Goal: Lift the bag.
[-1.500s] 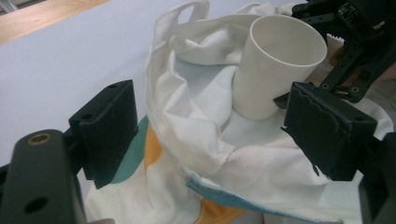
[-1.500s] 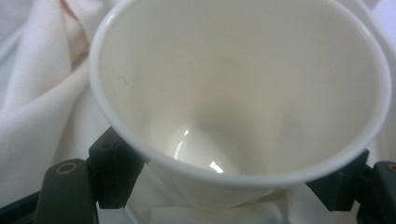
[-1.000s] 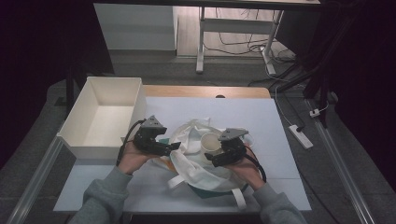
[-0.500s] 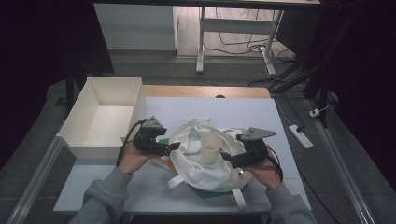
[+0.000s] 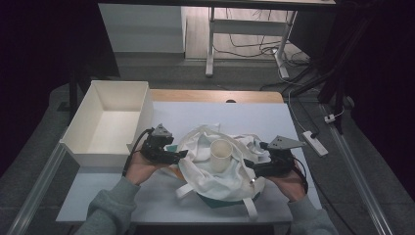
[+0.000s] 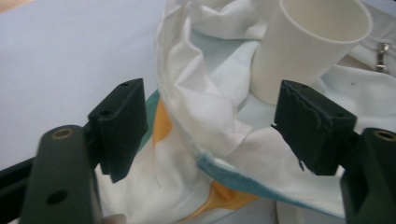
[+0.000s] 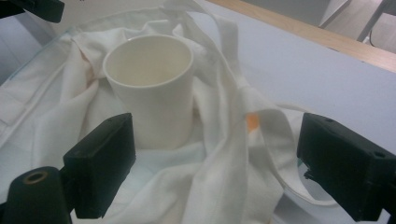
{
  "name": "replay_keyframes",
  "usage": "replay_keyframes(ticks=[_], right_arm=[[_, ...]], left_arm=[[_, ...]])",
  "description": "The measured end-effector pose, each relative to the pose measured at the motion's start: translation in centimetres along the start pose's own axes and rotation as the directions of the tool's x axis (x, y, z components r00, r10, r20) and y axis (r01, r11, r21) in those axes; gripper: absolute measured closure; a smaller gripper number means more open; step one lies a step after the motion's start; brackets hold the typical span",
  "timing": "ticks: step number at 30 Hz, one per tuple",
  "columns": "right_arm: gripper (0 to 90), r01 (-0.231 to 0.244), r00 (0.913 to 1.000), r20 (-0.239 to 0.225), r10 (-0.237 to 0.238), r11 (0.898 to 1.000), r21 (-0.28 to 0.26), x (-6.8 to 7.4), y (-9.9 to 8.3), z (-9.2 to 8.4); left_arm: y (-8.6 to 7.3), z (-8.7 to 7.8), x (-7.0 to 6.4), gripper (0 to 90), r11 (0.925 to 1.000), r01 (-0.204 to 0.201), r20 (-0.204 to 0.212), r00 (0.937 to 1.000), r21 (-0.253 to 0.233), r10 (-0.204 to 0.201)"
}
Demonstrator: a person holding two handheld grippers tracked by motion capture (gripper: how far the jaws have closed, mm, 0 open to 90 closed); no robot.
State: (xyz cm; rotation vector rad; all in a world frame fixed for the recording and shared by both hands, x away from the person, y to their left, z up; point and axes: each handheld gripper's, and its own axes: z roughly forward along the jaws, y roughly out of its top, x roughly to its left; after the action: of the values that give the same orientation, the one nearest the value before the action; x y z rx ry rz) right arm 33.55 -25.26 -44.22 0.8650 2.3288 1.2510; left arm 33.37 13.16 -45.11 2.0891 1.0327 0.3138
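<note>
A white cup [image 5: 221, 154] stands upright in the middle of a crumpled white cloth bag [image 5: 215, 169] on the counter [image 5: 230, 112], its open mouth facing up, so its long axis runs vertically. Taking the cup as the landmark: the left hand-held gripper [image 5: 182, 154] sits to its left at the bag's edge, the right hand-held gripper [image 5: 248, 165] to its right and slightly nearer the person, and an empty white bin [image 5: 110, 122] lies farther left, beyond the left hand-held gripper.

In the left gripper view, the jaws of the left hand-held gripper [image 6: 210, 121] stand apart but have just been closing, with a raised fold of the bag's rim (white cloth with a teal and orange lining) between them; the pads do not yet press on it. The cup rises just behind that fold, toward the right pad.

In the right gripper view, the right hand-held gripper [image 7: 215, 172] is spread wide and grips nothing; the cup [image 7: 152, 88] stands ahead of it, nearer its left pad, with a bag strap [image 7: 261, 135] crossing the gap.

Both stand about equally near the cup, but the left one is the closer to the cloth, so the coming move likely turns on pinching the fold directly ahead.
</note>
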Motion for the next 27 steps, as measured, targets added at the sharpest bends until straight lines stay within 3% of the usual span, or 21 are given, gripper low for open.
replay_keyframes(ticks=[6,18,24,27], right_arm=[[12.7,0.004,0.9999,0.011,-0.004,1.000,-0.001,-0.3,-0.2,-0.2],[14.1,0.005,0.9999,0.010,-0.005,1.000,0.008,-0.6,-0.6,-0.3],[15.0,0.003,0.9999,0.012,-0.003,1.000,0.021,-0.7,-0.8,-0.1],[19.5,-0.003,0.9994,0.033,0.001,0.998,0.067,-0.8,-0.9,0.1]], left_arm=[[-0.3,0.1,0.3,37.6,0.9994,0.034,-0.037,0.9988,0.009,-0.033],[-1.2,1.1,0.1,53.2,0.9967,0.045,-0.082,0.9958,0.067,-0.040],[-1.7,1.5,0.2,55.3,0.9944,0.055,-0.071,0.9963,0.091,-0.048],[-1.9,2.1,0.1,58.2,0.9927,0.046,-0.067,0.9970,0.111,-0.039]])
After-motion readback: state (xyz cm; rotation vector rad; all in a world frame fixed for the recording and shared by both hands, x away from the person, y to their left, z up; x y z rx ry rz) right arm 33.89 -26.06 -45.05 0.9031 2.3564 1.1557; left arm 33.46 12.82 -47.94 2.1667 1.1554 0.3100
